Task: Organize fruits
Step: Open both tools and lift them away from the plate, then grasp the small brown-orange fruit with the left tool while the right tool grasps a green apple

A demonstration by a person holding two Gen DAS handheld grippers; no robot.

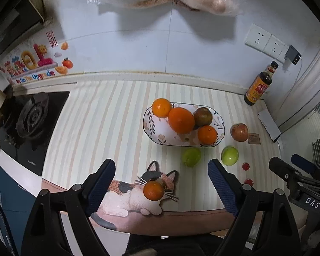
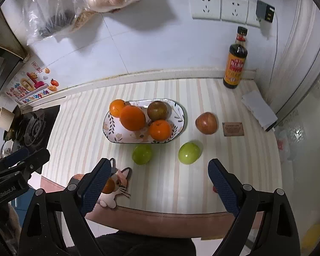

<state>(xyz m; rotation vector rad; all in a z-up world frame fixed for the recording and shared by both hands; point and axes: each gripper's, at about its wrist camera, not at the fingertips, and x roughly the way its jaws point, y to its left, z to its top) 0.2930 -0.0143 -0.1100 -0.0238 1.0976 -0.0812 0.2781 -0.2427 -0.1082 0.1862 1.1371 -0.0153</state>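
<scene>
Left gripper (image 1: 161, 183) sits at the bottom of the left wrist view, blue-padded fingers (image 1: 100, 188) spread wide, nothing between them; right gripper (image 2: 159, 181) at the bottom of the right wrist view, likewise wide open and empty. Oval white ceramic plate with leaf and flower print (image 1: 151, 125) (image 2: 112, 129) lies mid-frame on the cream striped countertop (image 1: 96, 117) (image 2: 79, 123). On the plate: large orange (image 1: 181, 120) (image 2: 132, 117) in the middle, smaller orange (image 1: 161, 107) (image 2: 116, 107) at its upper left touching it, another small orange (image 1: 207, 135) (image 2: 160, 129) at lower right, dark brownish-green round fruit (image 1: 203, 116) (image 2: 157, 110) at upper right. Off the plate: red-yellow apple (image 1: 239, 132) (image 2: 206, 123) just right of the plate; two green round fruits below the plate, one (image 1: 191, 157) (image 2: 141, 154) near its lower rim, the other (image 1: 230, 156) (image 2: 189, 153) further right. One small orange mandarin (image 1: 153, 190) (image 2: 108, 186) rests on a calico cat-shaped mat (image 1: 136, 194) (image 2: 117, 183) at the lower counter edge, partly hidden behind the right gripper's left finger in the right wrist view. Two small red tomatoes (image 1: 246, 166) lie at lower right in the left wrist view. Dark sauce bottle with orange label (image 1: 259, 85) (image 2: 234, 64) stands at the upper right by the wall; black gas burner (image 1: 29, 117) (image 2: 32, 128) at left.
</scene>
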